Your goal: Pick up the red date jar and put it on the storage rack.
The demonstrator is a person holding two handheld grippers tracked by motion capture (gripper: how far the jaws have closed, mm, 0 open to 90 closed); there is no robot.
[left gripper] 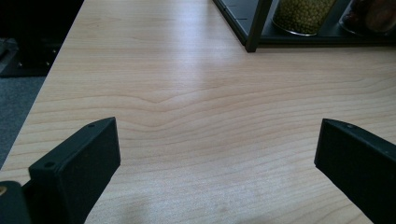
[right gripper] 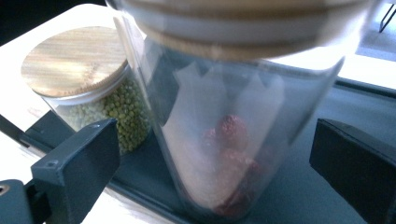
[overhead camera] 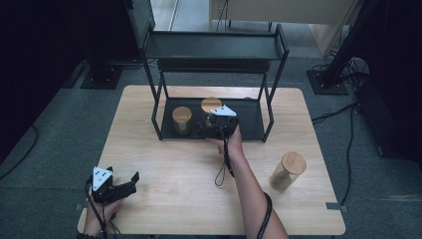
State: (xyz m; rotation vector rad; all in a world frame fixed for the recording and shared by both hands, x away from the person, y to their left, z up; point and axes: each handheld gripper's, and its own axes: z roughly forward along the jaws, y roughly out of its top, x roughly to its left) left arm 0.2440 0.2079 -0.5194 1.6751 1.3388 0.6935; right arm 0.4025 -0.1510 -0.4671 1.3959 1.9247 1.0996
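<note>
A glass jar of red dried fruit with a wooden lid stands on the lower shelf of a black rack. My right gripper is open, and its jaws stand on either side of this jar with a gap on each side. Beside it on the same shelf is a jar of green beans with a wooden lid. A third lidded jar stands on the table at the right. Low over the front left of the table, my left gripper is open and holds nothing.
The rack has an upper shelf and thin black posts at its corners; one post shows in the left gripper view. Bare wooden table lies between the grippers. Cables and stand bases lie on the floor around.
</note>
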